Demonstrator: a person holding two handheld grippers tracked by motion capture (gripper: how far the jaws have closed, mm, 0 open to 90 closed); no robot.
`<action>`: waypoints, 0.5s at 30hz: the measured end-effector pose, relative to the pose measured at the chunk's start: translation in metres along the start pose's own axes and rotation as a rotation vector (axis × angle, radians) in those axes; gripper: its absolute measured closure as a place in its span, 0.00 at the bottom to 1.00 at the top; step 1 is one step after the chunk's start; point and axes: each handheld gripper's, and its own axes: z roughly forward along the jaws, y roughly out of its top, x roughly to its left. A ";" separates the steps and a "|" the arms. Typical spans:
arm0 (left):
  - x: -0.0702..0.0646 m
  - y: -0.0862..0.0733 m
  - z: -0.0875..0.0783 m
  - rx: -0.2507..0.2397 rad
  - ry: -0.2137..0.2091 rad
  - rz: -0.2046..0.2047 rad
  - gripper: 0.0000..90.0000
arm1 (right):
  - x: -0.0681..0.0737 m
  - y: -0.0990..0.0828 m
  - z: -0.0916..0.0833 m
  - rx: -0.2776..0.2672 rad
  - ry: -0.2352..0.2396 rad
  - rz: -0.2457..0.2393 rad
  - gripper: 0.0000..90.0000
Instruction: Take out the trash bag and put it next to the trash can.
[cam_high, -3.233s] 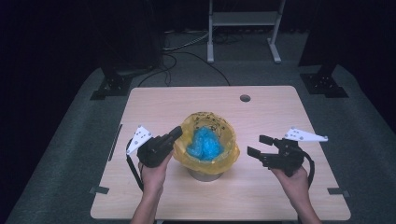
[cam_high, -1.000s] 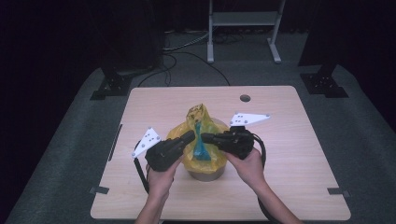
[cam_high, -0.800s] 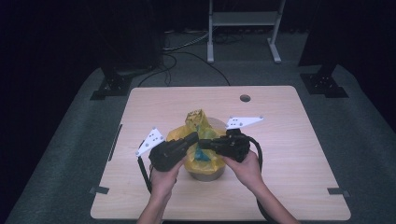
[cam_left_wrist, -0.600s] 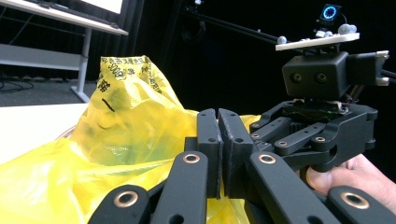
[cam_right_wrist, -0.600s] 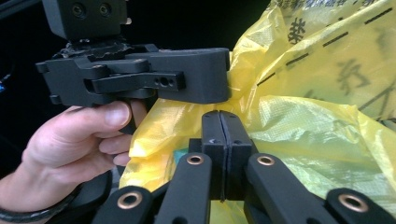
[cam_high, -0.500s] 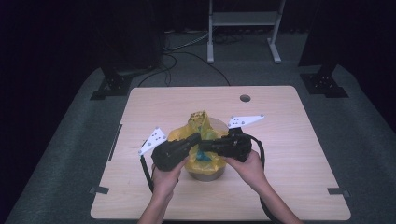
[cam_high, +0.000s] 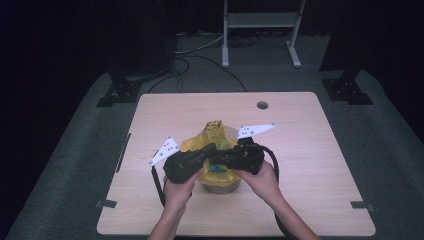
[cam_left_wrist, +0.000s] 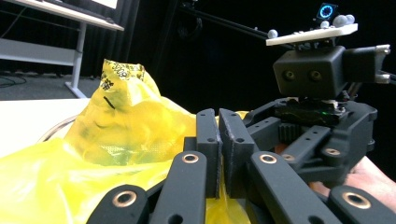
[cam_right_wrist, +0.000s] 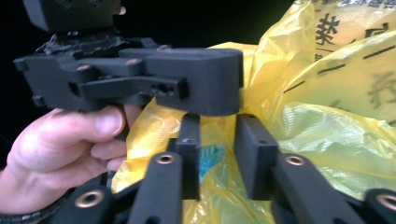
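Pinching the yellow bag, left gripper jaws closed; right gripper jaws parted around it.

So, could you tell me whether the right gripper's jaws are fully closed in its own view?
No: the right gripper shows a clear gap between its jaws, with the yellow bag visible through it.

Between the black jaws of the left gripper bunched a translucent yellow bag printed with black characters and dashes. Beyond the right gripper, also black, a teal patch showed through the yellow. The table was pale wood.
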 end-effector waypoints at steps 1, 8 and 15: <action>0.000 0.000 0.000 0.003 -0.002 0.001 0.97 | 0.000 0.000 0.000 -0.007 -0.006 0.001 0.86; 0.000 0.000 0.000 0.000 -0.015 -0.004 0.95 | 0.004 0.000 0.002 -0.018 -0.044 -0.047 1.00; 0.005 0.003 -0.005 -0.005 -0.020 -0.020 0.82 | 0.003 0.000 -0.002 -0.029 -0.046 -0.037 1.00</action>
